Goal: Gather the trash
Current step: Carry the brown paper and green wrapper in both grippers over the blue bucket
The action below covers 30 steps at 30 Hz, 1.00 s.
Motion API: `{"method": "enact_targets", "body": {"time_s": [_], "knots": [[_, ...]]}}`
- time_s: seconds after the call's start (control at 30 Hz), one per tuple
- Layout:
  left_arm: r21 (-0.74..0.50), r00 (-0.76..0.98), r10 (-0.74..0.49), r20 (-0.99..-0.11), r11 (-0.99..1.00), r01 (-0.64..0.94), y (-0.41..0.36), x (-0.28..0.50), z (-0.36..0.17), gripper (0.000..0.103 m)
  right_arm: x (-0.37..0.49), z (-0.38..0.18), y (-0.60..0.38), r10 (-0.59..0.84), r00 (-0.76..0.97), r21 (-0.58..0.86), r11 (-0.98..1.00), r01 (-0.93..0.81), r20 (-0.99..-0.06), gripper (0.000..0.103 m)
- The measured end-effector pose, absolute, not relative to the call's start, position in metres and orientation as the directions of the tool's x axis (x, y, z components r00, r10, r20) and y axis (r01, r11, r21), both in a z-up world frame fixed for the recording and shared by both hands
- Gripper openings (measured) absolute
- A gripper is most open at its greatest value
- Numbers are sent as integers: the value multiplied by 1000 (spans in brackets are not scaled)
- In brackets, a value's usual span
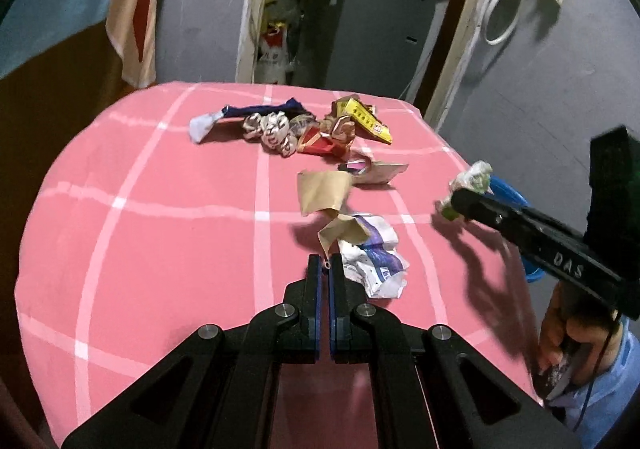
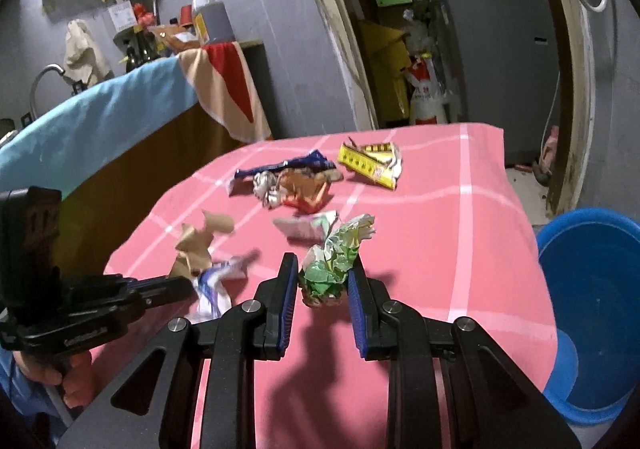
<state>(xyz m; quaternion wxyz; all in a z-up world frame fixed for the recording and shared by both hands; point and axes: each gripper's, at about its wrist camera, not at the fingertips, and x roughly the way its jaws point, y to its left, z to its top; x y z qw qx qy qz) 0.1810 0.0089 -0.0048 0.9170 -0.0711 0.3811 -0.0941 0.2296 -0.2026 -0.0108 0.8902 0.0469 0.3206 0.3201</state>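
Observation:
My left gripper (image 1: 325, 265) is shut at the near middle of the pink checked tablecloth (image 1: 160, 229). The tail of a brown paper scrap (image 1: 344, 231) is pinched at its tips. A white and purple wrapper (image 1: 374, 265) lies against its right finger. My right gripper (image 2: 323, 261) is shut on a crumpled green and white wrapper (image 2: 334, 265) and holds it above the cloth. In the left wrist view that wrapper (image 1: 470, 181) sticks out of the right gripper (image 1: 460, 201) near the table's right edge. The left gripper (image 2: 188, 283) shows at the lower left of the right wrist view.
More trash lies farther back: a larger brown paper (image 1: 322, 189), a pink and white packet (image 2: 304, 227), a blue wrapper (image 2: 280, 169), red and gold wrappers (image 2: 304, 189) and a yellow wrapper (image 2: 372, 165). A blue basin (image 2: 592, 289) stands on the floor right of the table.

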Motion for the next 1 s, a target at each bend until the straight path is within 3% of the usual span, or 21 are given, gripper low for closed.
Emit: {"method": "enact_targets", "body": {"time_s": [0.3, 0.7, 1.0], "knots": [[-190, 789, -204, -579, 975, 113, 11, 168, 19, 1, 220, -2, -216, 608, 626, 303, 791, -531, -489, 22], [-133, 903, -273, -332, 961, 241, -54, 160, 75, 1, 193, 50, -267, 486, 843, 214, 870, -443, -231, 24], [-132, 849, -405, -340, 914, 383, -133, 194, 80, 1, 185, 71, -323, 272, 953, 162, 955, -250, -135, 25]]}}
